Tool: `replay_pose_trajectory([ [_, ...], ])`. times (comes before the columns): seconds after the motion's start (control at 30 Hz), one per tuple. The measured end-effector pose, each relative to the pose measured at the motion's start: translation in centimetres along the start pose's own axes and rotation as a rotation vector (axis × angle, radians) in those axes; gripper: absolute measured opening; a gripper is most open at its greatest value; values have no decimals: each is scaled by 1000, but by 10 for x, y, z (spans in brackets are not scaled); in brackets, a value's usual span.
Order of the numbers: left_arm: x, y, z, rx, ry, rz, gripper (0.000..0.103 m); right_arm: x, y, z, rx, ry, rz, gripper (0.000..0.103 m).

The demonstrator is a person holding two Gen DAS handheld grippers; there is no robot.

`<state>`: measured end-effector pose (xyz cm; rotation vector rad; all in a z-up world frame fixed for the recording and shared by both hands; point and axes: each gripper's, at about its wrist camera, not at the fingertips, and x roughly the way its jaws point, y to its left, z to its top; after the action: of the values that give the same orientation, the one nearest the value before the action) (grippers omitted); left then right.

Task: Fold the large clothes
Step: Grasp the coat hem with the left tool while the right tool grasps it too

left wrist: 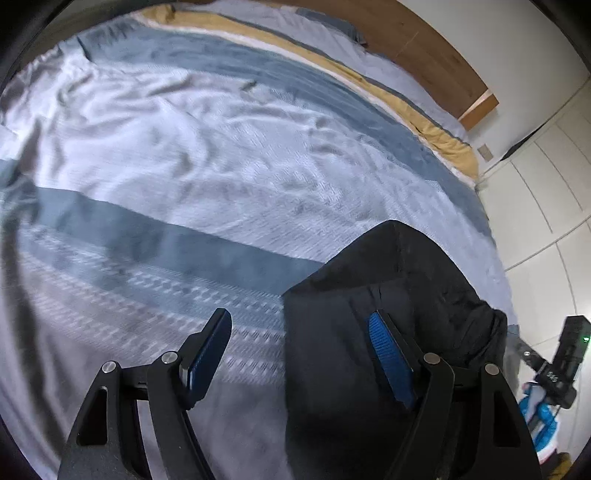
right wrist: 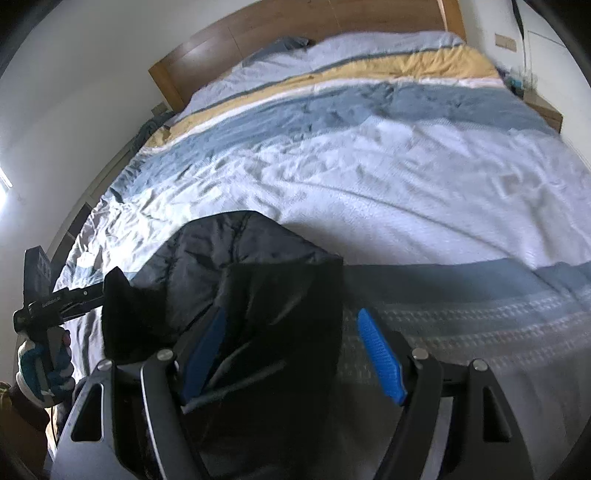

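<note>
A black garment (left wrist: 399, 280) lies bunched on the near part of the bed. In the left wrist view my left gripper (left wrist: 299, 350) hangs over its left edge with the jaws wide apart. The right finger (left wrist: 391, 365) is surrounded by black fabric, while the left finger (left wrist: 208, 354) is over bare bedcover. My right gripper (right wrist: 291, 350) is also open. Its left finger (right wrist: 205, 354) is against the black garment (right wrist: 258, 280), and the right one (right wrist: 380, 356) stands clear of it. Neither pair of pads presses the cloth.
The bed carries a striped cover (left wrist: 221, 155) in white, blue and yellow, with a wooden headboard (right wrist: 295, 26) at the far end. Tiled floor (left wrist: 546, 206) runs along the bed's side. A gloved hand (right wrist: 40, 365) appears at the left edge, another gloved hand (left wrist: 535, 406) at the right.
</note>
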<state>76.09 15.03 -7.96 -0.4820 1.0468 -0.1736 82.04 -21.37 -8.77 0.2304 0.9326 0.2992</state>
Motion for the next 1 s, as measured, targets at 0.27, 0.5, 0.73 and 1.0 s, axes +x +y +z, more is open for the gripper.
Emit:
replay_pose_trajectory([
  [0.27,51,-11,2,6,87,-89,73,52,-12,11,57,37,56,73],
  [0.5,57,-23,-1,50,125,-77,20,74,0,4,-10,84,28,31],
  [0.73,28,-45,-16,145,85,-13,13,31,21,2,-102,47,-12,21],
  [1.0,-38,-58,-45,139,22,-32,12,-52,50,-22,-146,9,17,20],
])
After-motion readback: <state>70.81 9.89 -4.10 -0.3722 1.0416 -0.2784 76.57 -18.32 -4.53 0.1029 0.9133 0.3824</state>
